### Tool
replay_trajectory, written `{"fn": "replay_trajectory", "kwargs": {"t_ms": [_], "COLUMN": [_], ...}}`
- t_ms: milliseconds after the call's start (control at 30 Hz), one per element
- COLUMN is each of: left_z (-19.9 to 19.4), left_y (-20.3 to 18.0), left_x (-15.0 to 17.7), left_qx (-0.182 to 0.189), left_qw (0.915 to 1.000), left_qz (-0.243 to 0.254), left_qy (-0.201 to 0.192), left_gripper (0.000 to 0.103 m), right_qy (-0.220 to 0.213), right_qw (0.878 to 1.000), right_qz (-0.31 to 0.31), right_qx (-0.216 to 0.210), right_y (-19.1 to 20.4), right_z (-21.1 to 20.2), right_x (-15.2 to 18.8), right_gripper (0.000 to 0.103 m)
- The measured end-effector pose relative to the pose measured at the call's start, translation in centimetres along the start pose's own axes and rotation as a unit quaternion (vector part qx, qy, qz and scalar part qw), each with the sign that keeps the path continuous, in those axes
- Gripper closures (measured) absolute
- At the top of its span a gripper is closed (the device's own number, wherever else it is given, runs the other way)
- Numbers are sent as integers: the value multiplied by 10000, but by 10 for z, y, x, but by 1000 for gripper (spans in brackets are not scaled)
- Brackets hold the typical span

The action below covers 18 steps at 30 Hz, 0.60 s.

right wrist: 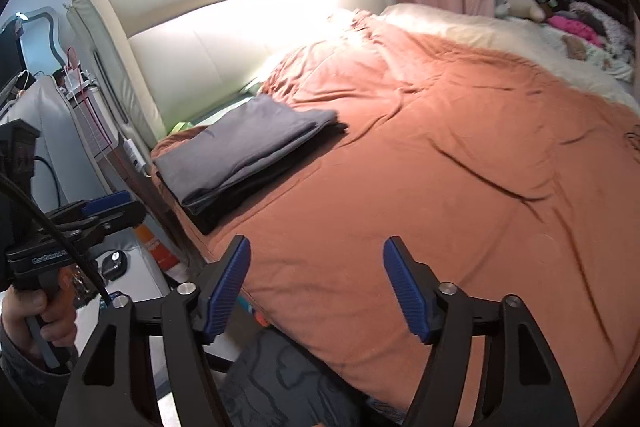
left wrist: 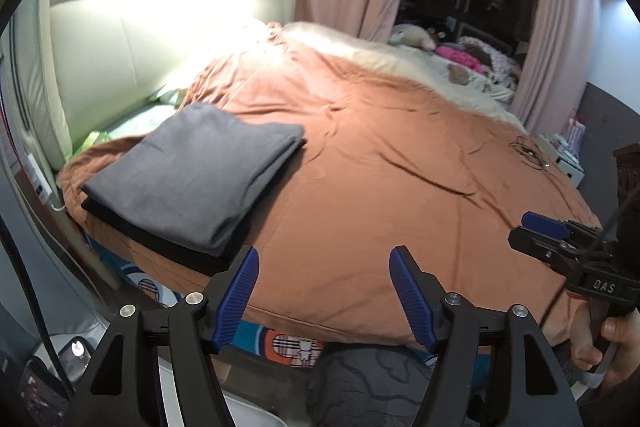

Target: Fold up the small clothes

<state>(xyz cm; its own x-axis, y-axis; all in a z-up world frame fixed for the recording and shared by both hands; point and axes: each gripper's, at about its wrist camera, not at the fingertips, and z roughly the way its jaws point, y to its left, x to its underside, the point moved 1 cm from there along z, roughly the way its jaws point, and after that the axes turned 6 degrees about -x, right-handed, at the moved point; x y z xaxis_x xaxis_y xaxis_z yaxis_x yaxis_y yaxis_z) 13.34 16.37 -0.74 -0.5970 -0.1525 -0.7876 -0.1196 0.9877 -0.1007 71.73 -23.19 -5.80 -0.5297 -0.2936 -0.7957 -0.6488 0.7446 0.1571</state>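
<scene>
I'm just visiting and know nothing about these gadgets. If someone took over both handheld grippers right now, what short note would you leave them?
Left gripper: open, nothing between its jaws, held above the near edge of the bed.
Right gripper: open and empty too, beside the left one.
Clothes: a folded grey garment lies on top of a folded black garment, stacked on the orange duvet near the headboard.
Done: those two pieces look folded and stacked.
Left: no unfolded garment shows on the duvet in front of the grippers. A pile of fabric lies far across the bed; whether it belongs to the job I cannot tell.
</scene>
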Motion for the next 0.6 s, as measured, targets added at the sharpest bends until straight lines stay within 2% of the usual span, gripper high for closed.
{"fn": "replay_trajectory", "kwargs": {"t_ms": [100,233,367,533,600], "left_z": [-21,-46,-65,-85,-91], "left_y": [-14,-31,-41,-56,-62], "left_x": [8,19,29,41,44], "left_qx": [44,134,214,202,163], "left_qw": [9996,9985,9972,9949,9940], "left_qz": [126,207,211,320,387], "left_qy": [-236,-479,-686,-937,-1013], "left_gripper": [21,17,6,0,0], "right_qy": [-158,-317,-468,-706,-801], "right_qw": [9998,9990,9977,9949,9937], "right_qz": [44,67,58,144,162], "right_qx": [136,319,492,705,767], "right_y": [6,13,19,23,24], "right_z": [-24,-53,-81,-115,-126], "right_x": [15,33,50,74,82], "right_gripper": [29,23,17,0,0]}}
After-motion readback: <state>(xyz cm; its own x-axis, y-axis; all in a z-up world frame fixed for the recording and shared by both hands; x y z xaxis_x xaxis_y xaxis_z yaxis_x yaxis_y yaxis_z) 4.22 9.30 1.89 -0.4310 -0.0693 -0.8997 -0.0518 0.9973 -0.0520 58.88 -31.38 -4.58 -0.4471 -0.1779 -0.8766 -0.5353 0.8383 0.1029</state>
